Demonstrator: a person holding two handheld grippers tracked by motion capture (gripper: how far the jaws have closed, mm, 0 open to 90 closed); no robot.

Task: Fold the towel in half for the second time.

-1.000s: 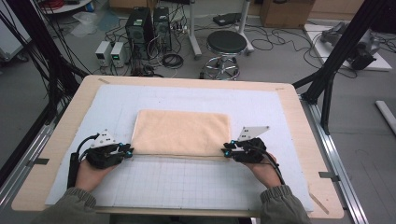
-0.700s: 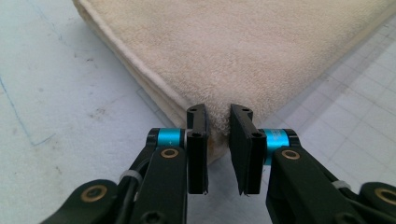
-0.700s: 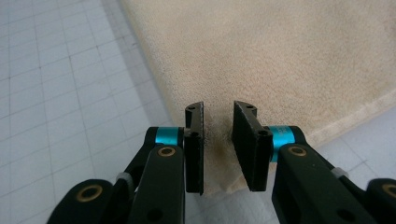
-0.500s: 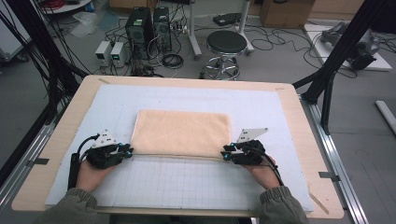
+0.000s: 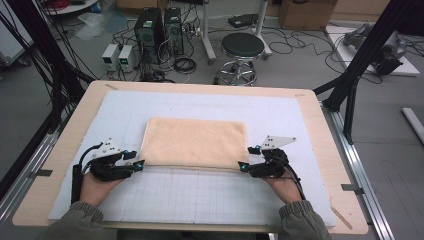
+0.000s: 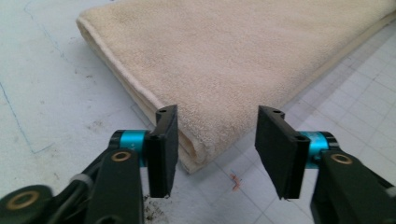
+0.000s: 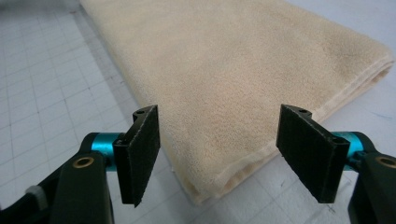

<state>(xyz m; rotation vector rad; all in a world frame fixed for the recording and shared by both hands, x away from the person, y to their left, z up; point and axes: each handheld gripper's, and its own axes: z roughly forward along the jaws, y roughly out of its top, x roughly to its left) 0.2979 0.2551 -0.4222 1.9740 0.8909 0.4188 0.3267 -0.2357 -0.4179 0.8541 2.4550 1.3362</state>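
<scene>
A folded beige towel point(image 5: 195, 141) lies flat on the white gridded mat point(image 5: 200, 192) in the middle of the table. My left gripper point(image 5: 140, 164) rests on the mat at the towel's near left corner. In the left gripper view the gripper point(image 6: 217, 140) is open, with the towel point(image 6: 233, 56) corner between the pads but untouched. My right gripper point(image 5: 242, 166) sits at the near right corner. It too is open point(image 7: 224, 140), and the towel point(image 7: 224, 60) edge lies loose between its pads. Both grippers' jaws have just been opening.
The mat covers a wooden table point(image 5: 320, 130) with black frame posts point(image 5: 360, 65) at either side. On the floor beyond stand a black stool point(image 5: 242, 47), computer towers point(image 5: 160, 30) and cables. Bare mat lies in front of and behind the towel.
Both grippers' jaws stand wider apart at the towel's near corners than before. Hands and towel have stayed where they were.
</scene>
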